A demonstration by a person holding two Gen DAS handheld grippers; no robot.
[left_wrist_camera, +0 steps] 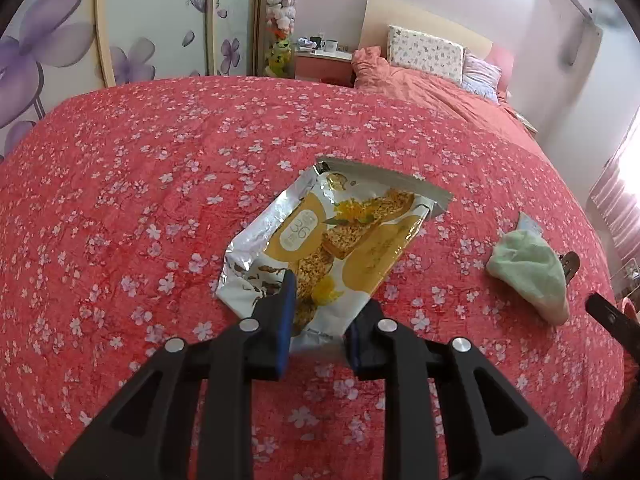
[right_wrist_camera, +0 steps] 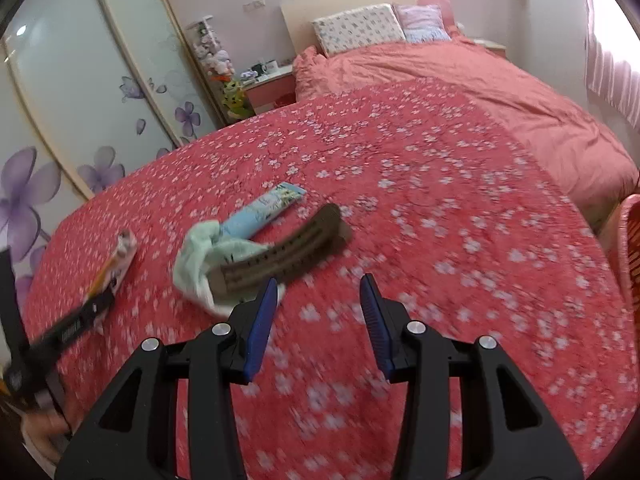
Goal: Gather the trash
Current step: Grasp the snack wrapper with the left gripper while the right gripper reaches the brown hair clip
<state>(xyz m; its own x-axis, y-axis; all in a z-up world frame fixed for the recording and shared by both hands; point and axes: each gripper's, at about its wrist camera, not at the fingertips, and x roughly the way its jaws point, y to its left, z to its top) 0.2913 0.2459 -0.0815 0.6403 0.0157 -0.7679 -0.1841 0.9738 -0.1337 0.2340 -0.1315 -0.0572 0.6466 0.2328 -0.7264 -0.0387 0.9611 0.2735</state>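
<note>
snack wrapper, silver and yellow with a torn-open top edge, lies flat on the red flowered bedspread of the bed, near its foot end. left hand-held gripper has the wrapper's near edge between its blue pads; the pads press on the foil from either side, pinching it. wrapper otherwise rests on the cover, not lifted as far as the left wrist view shows.

right of the wrapper, well apart from it: a pale green cloth, crumpled. right wrist view shows the same cloth with a brown comb lying across it and a light blue tube-like package touching its far side; this view is motion-blurred, so the package's type is uncertain.

right hand-held gripper hangs over bare bedspread just right of the cloth and comb, its jaws spread, nothing between them.

left hand-held gripper and wrapper appear at the left edge of the right wrist view, blurred. pillows and a plain pink quilt lie at the head of the bed. an orange basket sits at the far right edge.
</note>
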